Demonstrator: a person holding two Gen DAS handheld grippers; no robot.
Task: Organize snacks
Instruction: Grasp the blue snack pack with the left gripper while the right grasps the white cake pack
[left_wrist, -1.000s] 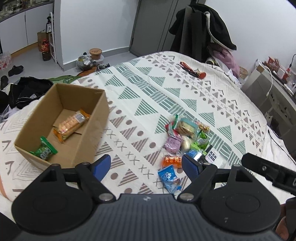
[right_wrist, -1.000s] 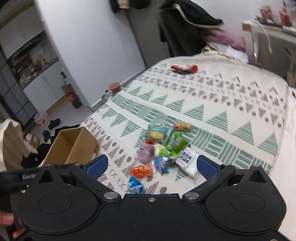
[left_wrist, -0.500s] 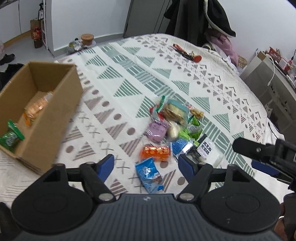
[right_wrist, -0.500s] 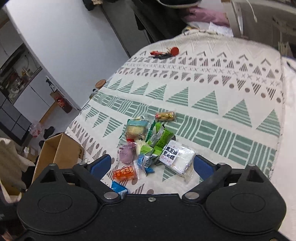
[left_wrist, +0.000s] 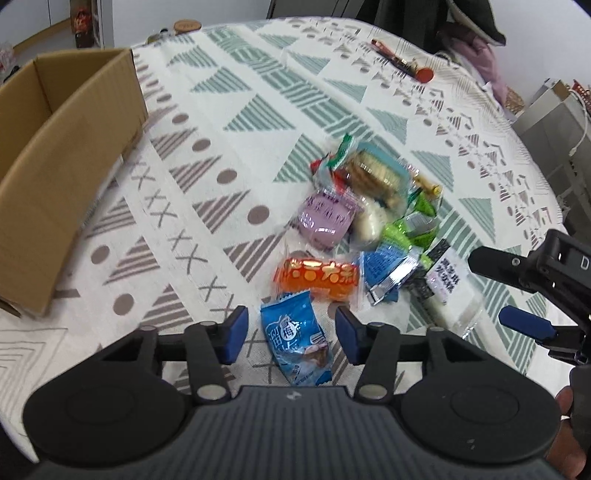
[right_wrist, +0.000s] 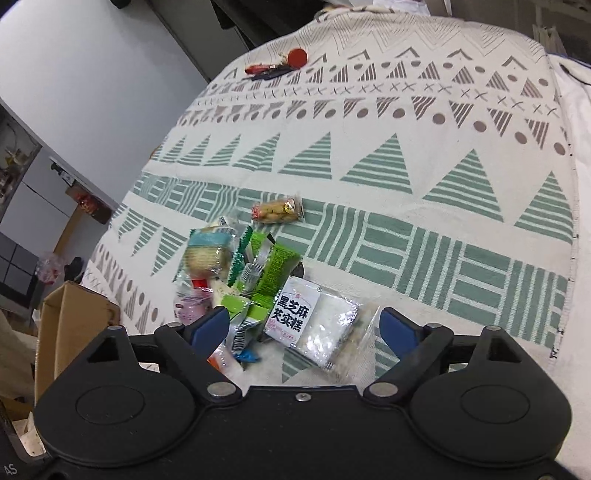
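Left gripper (left_wrist: 291, 334): spread wide, holding nothing, poised low over the blue packet (left_wrist: 295, 347), which lies between the two blue pads; likely lined up so for an easy pinch.
Right gripper (right_wrist: 304, 326): also spread and empty, set over the white sesame-cake packet (right_wrist: 314, 321) at the near edge of the pile.
Snack pile: heaped loosely on the patterned bed cover (left_wrist: 258, 92); orange packet (left_wrist: 317, 278) just beyond the blue one, purple packet (left_wrist: 327, 218) and round biscuit pack (left_wrist: 373, 175) farther back, green wrappers (right_wrist: 269, 269) overlapping in the middle.
Small peanut-coloured packet (right_wrist: 277, 210): lying apart from the heap, on the far side.
Cardboard box (left_wrist: 55, 147): open-topped, well to the left of the pile; presumably the destination, contents hidden from this angle.
Stage: early by the look of it, with most snacks on the bed.
Risk: crinkly slick wrappers, prone to slipping or dragging a neighbour along.
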